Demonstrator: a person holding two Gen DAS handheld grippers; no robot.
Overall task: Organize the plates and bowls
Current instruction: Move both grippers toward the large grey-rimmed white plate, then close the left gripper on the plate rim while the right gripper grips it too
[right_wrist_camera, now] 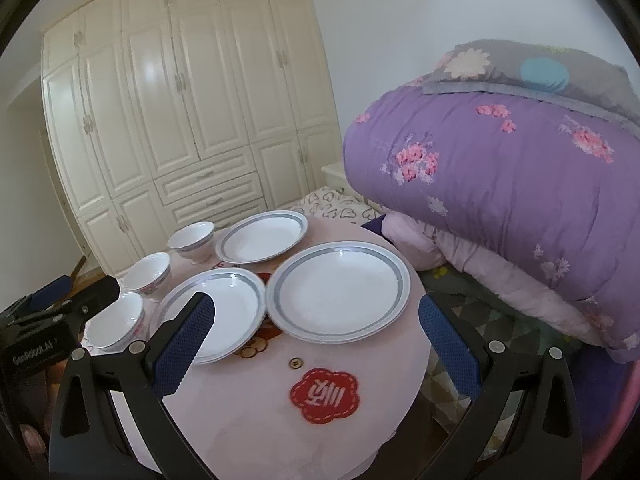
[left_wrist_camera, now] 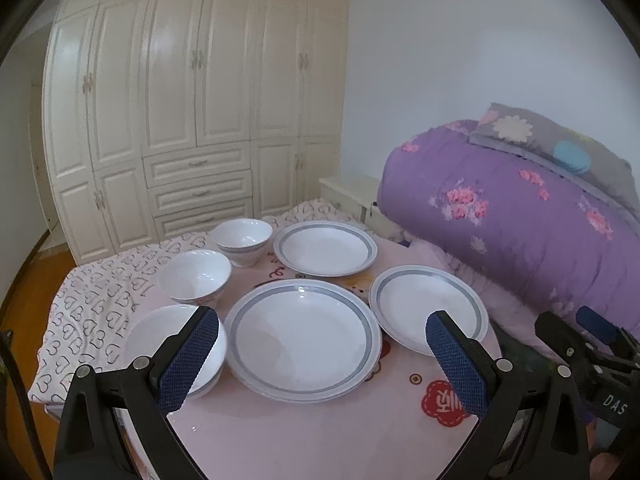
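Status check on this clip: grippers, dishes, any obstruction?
Left gripper open, empty; right gripper open, empty. Three plates and three bowls lie separate on the table, none stacked. Nothing blocking.

The left tool partly hides the nearest bowl.

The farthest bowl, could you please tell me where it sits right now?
The farthest bowl stands at the table's far left, at the back of the row of three bowls, just left of the far plate and beyond the middle bowl.

White grey-banded plates, white bowls, floral purple quilt
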